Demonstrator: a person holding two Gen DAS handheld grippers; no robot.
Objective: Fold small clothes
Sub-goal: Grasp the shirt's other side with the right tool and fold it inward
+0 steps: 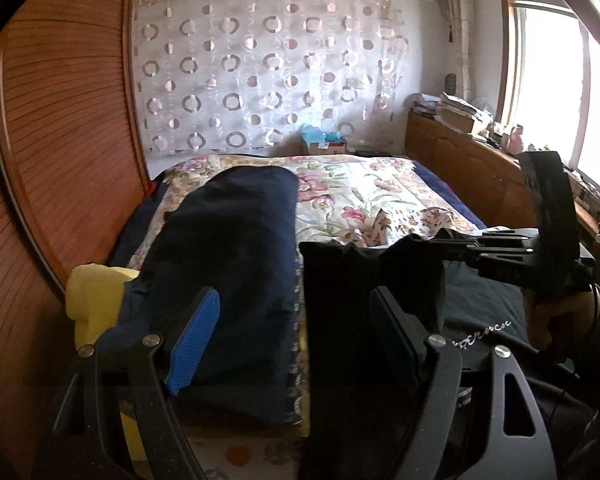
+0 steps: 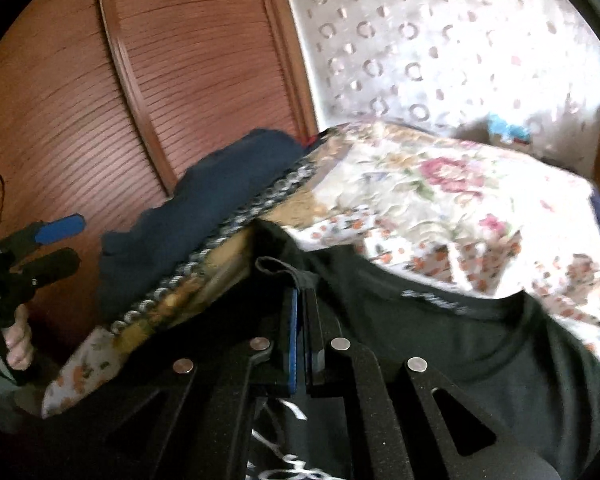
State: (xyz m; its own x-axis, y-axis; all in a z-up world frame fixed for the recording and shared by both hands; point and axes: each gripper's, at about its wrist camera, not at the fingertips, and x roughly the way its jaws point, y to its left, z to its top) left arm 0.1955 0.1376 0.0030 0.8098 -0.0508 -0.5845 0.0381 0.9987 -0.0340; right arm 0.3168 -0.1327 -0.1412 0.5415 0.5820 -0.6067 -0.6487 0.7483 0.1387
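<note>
A black garment with white lettering (image 1: 480, 308) lies at the near edge of the bed; it also shows in the right wrist view (image 2: 460, 340). My right gripper (image 2: 301, 300) is shut on a fold of the black garment and lifts its edge; in the left wrist view the right gripper (image 1: 452, 240) pinches the raised cloth. My left gripper (image 1: 296, 332) is open and empty, jaws wide apart, with the hanging black cloth (image 1: 340, 320) between them. The left gripper (image 2: 60, 244) shows open at far left in the right wrist view.
A dark blue garment (image 1: 228, 248) lies on the left of the floral bedspread (image 1: 360, 192). A yellow cloth (image 1: 92, 304) sits beside it. A wooden wardrobe (image 1: 60, 120) stands at left, a cluttered wooden cabinet (image 1: 460, 152) at right under the window.
</note>
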